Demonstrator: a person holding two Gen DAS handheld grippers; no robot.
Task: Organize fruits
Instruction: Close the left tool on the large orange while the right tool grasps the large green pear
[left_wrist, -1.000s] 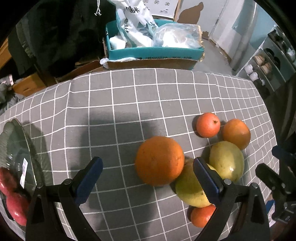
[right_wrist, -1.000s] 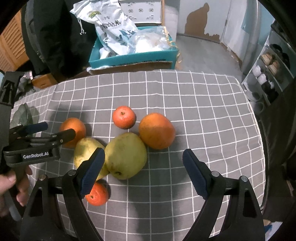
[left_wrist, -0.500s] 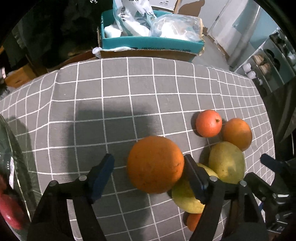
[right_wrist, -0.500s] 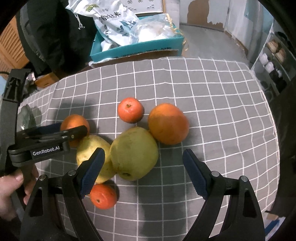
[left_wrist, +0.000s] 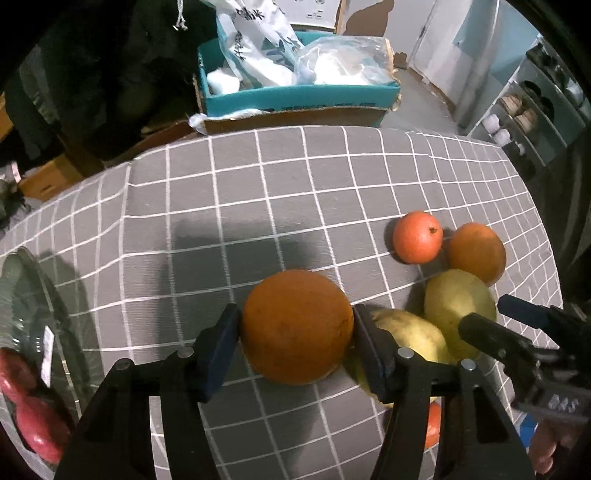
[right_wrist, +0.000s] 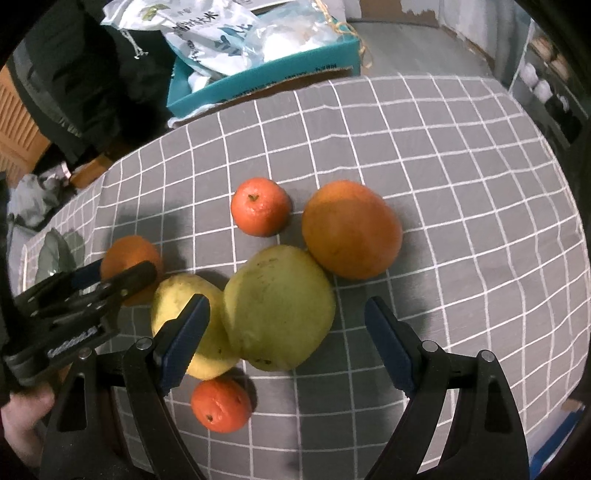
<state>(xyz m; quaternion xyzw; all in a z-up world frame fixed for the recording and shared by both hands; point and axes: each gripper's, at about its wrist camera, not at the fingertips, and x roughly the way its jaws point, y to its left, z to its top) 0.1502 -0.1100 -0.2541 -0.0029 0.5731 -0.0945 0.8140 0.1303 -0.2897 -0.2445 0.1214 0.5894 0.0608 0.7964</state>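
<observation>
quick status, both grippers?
Left gripper: closing, pads against the large orange.
Right gripper: open, holding nothing, above the green pear.

Table under a grey tablecloth (left_wrist: 258, 192) with a white grid, slightly wrinkled. Hard shadows fall on it, so light comes from above. Behind the far edge sits a teal cardboard box (left_wrist: 295, 98) stuffed with white plastic bags (right_wrist: 229, 40), one printed. Dark clothing (left_wrist: 110, 74) hangs at the back left. Slatted wooden panel (right_wrist: 14, 122) at the left edge in the right wrist view. Grey concrete floor (right_wrist: 424, 48) beyond the box, pale wall (left_wrist: 406, 22) with peeling paint near the base. Metal shelving rack (left_wrist: 532, 110) at right holds small items, too blurred to identify.
</observation>
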